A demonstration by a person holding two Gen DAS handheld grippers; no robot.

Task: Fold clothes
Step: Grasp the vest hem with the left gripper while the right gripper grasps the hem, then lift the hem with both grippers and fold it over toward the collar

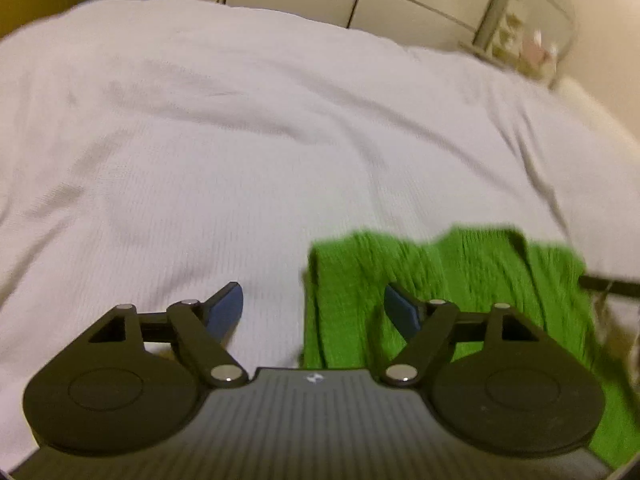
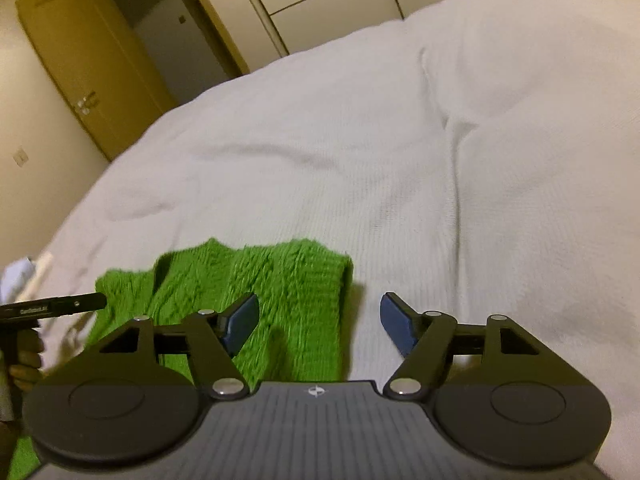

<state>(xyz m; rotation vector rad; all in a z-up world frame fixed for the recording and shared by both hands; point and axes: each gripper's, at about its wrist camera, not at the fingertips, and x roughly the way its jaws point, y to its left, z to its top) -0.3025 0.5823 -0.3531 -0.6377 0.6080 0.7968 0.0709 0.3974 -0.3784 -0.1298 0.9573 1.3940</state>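
Observation:
A green knitted garment (image 1: pixel 452 280) lies bunched on a white bed cover (image 1: pixel 240 140). In the left wrist view it sits at the lower right. My left gripper (image 1: pixel 314 308) is open and empty above the garment's left edge; its right finger is over the knit, its left finger over the cover. In the right wrist view the garment (image 2: pixel 256 280) lies at the lower left. My right gripper (image 2: pixel 318 320) is open and empty above the garment's right edge, its left finger over the knit. The left gripper's black body (image 2: pixel 52 306) shows at the left edge.
The white cover (image 2: pixel 400 160) spreads wide beyond the garment. A yellow door (image 2: pixel 92 64) and white wardrobe panels (image 2: pixel 328 0) stand behind the bed. A bedside shelf with small items (image 1: pixel 528 44) is at the far right.

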